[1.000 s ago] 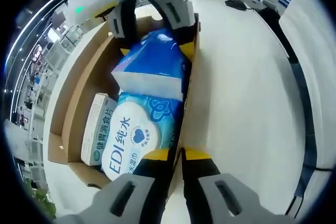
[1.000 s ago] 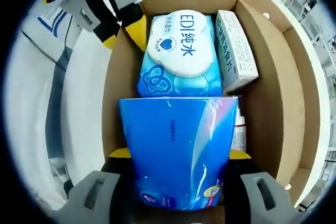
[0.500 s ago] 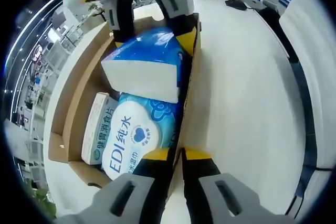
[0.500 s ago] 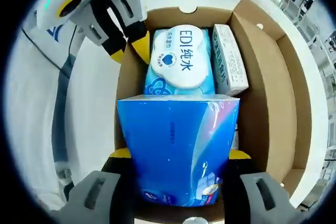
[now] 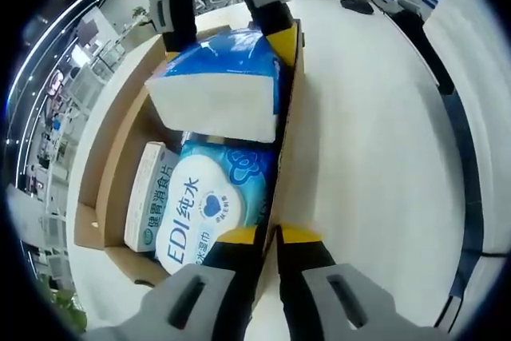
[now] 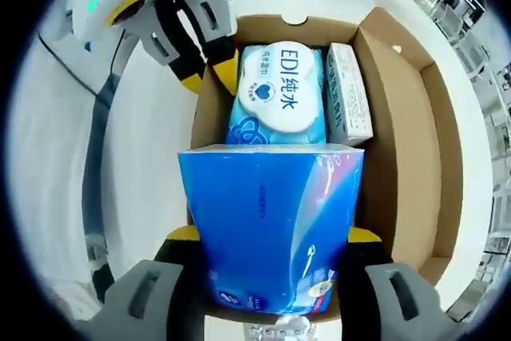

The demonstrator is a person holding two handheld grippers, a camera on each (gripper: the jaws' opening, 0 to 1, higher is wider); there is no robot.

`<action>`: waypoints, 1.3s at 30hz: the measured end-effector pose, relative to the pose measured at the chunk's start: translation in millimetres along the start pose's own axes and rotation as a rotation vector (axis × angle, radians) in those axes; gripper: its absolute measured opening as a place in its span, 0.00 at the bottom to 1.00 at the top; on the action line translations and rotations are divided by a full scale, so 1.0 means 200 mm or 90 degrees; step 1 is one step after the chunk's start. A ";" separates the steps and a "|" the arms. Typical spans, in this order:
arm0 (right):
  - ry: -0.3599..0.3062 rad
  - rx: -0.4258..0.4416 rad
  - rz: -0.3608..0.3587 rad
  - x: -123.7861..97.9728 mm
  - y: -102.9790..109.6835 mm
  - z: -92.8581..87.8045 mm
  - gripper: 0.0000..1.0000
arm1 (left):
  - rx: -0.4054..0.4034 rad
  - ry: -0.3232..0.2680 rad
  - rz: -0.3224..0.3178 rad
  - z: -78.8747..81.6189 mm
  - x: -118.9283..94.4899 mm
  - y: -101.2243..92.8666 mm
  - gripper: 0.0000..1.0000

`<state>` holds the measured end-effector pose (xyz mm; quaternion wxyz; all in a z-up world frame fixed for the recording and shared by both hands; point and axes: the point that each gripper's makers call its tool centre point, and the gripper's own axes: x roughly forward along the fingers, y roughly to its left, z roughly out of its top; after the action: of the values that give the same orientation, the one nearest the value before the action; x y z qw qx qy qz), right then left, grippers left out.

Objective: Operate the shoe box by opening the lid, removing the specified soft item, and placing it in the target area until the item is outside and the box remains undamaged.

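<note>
Extraction is under way: right gripper (image 6: 271, 237) clamps its fingers on the blue tissue pack (image 6: 270, 225), held above the shoe box (image 6: 403, 117), clear of the wet wipes (image 6: 279, 89). Left gripper (image 5: 267, 235) pinches the box wall, apparently steadying it on the worktop (image 5: 375, 133).

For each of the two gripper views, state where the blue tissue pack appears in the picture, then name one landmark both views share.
Left gripper view: the blue tissue pack sits in the upper middle, held between the right gripper's jaws above the shoe box.
Right gripper view: the pack is at lower centre, between that view's own jaws.
Shared landmark: the EDI wet-wipes pack lying in the box.
</note>
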<state>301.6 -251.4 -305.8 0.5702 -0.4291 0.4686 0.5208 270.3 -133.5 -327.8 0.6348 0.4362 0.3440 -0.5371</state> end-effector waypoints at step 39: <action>0.027 0.010 -0.005 -0.21 0.02 -0.02 0.63 | 0.003 -0.006 -0.003 0.00 0.00 0.00 0.07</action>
<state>296.0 -263.2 -266.0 0.5654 -0.4371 0.4833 0.5057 270.7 -133.8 -327.5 0.6341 0.4343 0.3411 -0.5412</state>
